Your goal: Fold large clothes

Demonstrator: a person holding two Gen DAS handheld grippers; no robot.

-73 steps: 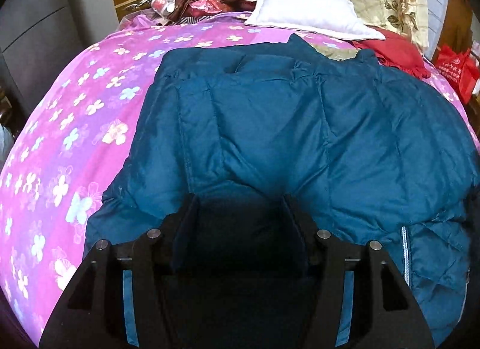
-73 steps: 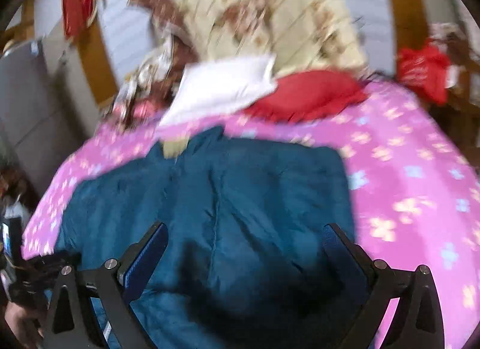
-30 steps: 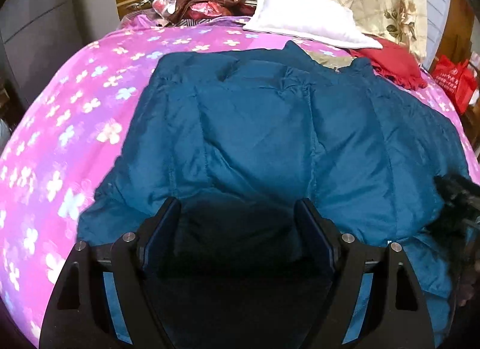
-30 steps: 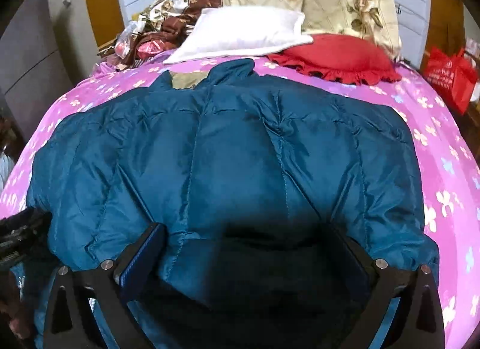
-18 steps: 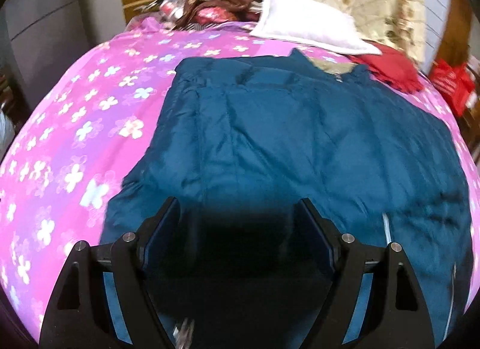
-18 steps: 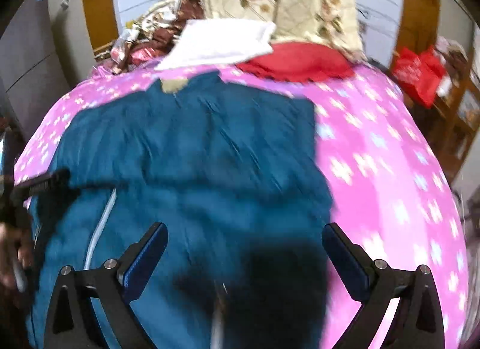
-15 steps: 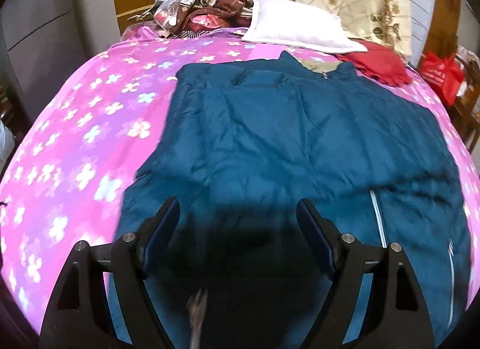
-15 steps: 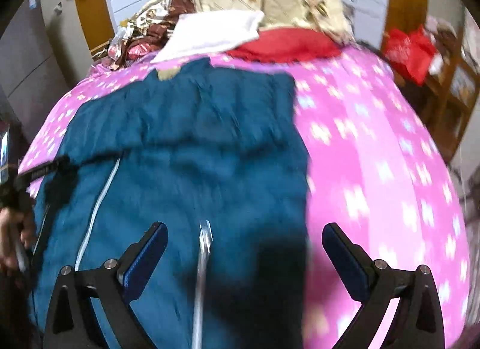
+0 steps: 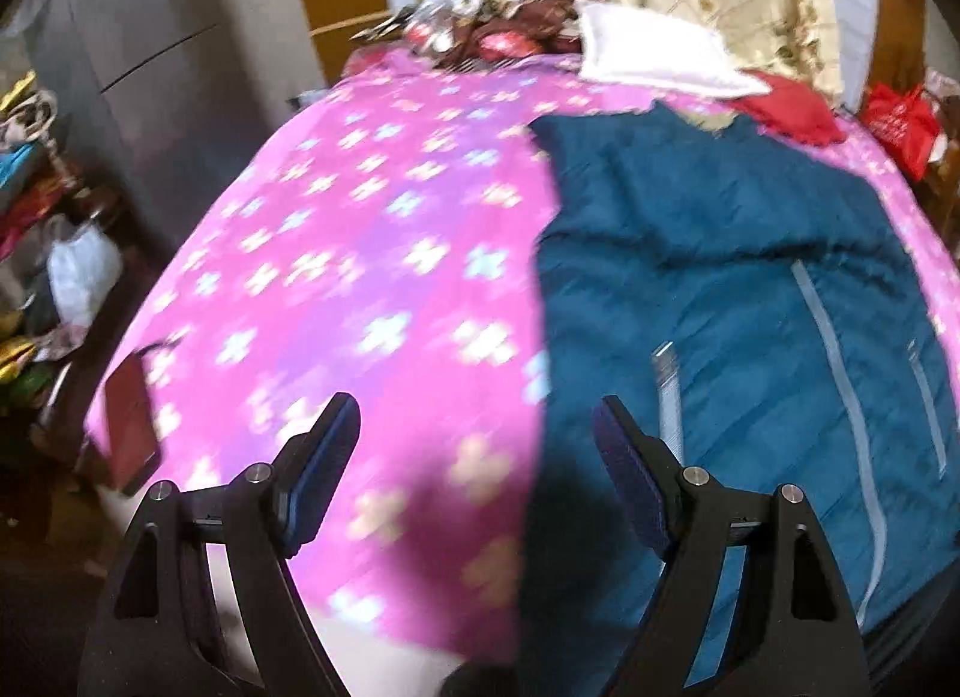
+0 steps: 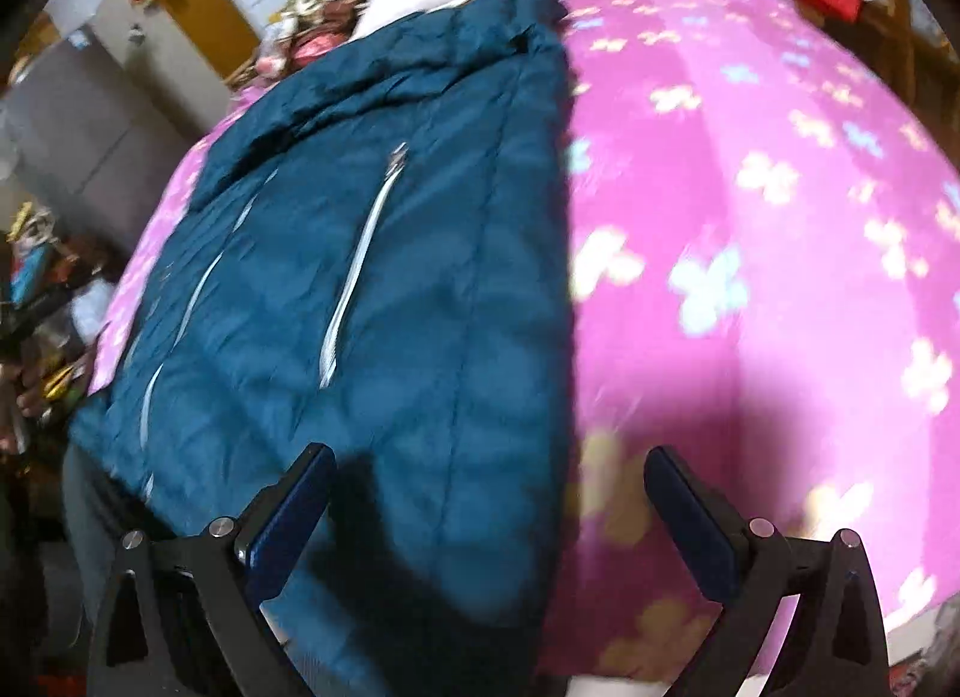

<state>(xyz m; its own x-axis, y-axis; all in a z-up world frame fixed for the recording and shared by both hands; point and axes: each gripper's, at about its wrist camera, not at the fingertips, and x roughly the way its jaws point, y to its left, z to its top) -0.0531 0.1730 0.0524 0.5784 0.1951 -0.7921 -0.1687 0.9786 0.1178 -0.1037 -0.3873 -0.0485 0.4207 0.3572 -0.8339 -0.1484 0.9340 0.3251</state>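
The dark-teal quilted jacket (image 9: pixel 750 289) is lying lengthwise between both empty grippers: rightward of the wide-open left gripper (image 9: pixel 477 457), leftward of the equally spread right gripper (image 10: pixel 489 508).

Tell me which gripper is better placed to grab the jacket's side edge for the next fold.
Probably the right gripper: its open jaws straddle the blue jacket's edge. The left gripper hangs mostly over pink bedspread.

The left gripper (image 9: pixel 474 445) is being held pointing steeply downward, its jaws standing wide with nothing gripped between them. The right gripper (image 10: pixel 489 496) is likewise being carried angled down, jaws spread and apparently empty, though the frame is blurred toward 12 o'clock.
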